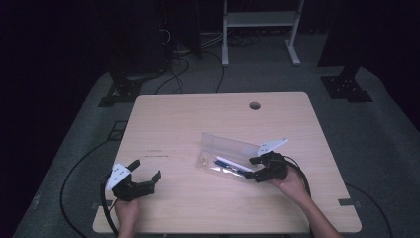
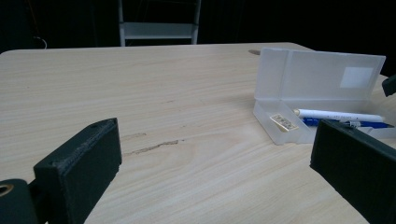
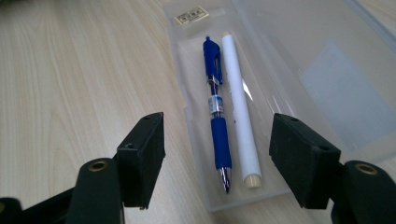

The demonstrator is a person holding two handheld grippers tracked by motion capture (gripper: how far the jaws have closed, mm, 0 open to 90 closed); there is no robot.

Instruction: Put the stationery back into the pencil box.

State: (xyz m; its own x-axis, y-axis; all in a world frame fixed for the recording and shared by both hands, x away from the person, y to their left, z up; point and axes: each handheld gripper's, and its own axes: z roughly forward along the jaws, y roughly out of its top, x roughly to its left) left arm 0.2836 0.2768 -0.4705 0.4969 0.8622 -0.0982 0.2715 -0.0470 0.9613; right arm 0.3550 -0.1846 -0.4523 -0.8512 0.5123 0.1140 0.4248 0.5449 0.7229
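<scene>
**Open pencil case between the right jaws, left gripper idle**

A clear plastic pencil case (image 1: 225, 161) lies open on the table (image 1: 188, 114), right of its middle and nearer the front edge than the back, its lid (image 1: 233, 145) standing up on the far side. In its tray lie a blue pen (image 3: 215, 109) and a white pen (image 3: 238, 105) side by side, touching, with a small label (image 3: 191, 15) at the tray's far end. The right gripper (image 1: 257, 167) sits at the case's right end, jaws apart, straddling the tray's near end without pressing on it. The left gripper (image 1: 144, 171) rests near the front left corner, jaws wide apart over bare wood.
</scene>
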